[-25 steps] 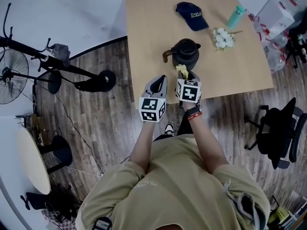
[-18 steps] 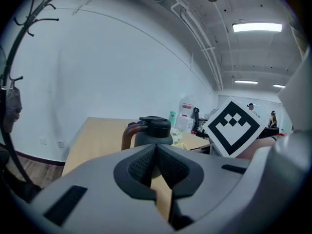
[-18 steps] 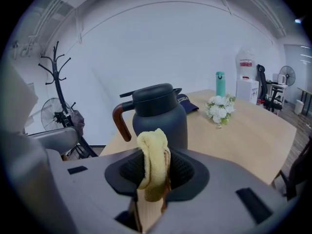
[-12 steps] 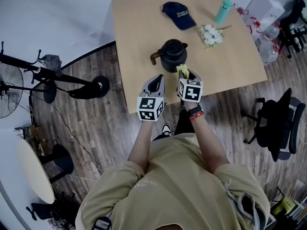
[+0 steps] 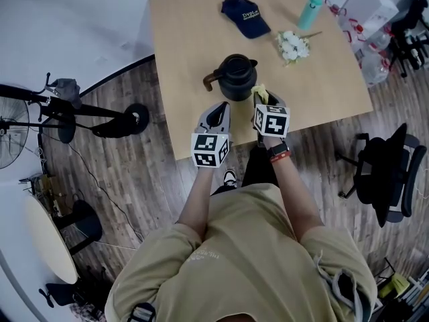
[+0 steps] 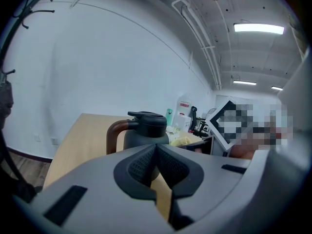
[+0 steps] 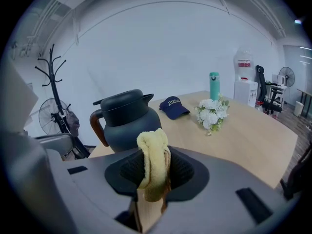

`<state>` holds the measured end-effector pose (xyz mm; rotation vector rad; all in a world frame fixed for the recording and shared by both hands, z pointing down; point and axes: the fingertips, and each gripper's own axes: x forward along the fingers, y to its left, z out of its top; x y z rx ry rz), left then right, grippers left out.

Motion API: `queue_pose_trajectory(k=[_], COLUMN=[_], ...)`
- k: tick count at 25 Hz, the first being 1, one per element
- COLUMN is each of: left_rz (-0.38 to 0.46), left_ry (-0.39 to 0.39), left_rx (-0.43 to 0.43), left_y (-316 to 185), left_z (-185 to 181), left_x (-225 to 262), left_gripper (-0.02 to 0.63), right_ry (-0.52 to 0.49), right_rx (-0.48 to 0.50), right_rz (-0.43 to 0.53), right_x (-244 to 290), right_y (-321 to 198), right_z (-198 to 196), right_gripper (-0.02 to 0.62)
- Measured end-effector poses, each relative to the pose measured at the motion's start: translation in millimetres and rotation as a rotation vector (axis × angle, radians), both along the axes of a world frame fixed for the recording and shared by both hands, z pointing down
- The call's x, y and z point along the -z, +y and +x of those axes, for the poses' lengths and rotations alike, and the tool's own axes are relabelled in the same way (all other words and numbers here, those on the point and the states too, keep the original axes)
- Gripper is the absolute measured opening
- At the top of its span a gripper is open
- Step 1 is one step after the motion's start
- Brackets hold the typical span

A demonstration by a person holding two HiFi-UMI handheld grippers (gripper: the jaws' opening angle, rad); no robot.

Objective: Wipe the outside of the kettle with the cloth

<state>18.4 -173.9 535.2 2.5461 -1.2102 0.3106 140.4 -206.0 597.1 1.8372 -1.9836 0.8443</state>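
While the black kettle (image 5: 236,77) stands upright near the front edge of the worktop (image 5: 181,32), the right gripper (image 5: 263,99) sits just beside its right flank, fingers (image 7: 184,172) pinching a folded yellow cloth (image 7: 152,162). The left gripper (image 5: 216,116) hovers at the worktop's edge, fingers (image 6: 139,168) pressed together on nothing.

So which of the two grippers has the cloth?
The right gripper: its jaws pinch the yellow cloth, while the left gripper is shut on nothing.
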Motion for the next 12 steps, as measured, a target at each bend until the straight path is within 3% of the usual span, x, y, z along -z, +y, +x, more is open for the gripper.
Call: queue_pose_trajectory(k=[12], left_rz=[-0.014], left_ry=[-0.003], left_rx=[0.032], left_y=[-11], left_z=[1], left_x=[-7], left_gripper=[0.020], right_ry=[0.006], right_rx=[0.097], right_rz=[0.050], right_x=[-1], right_y=[-42], right_z=[27], right_gripper=[0.118])
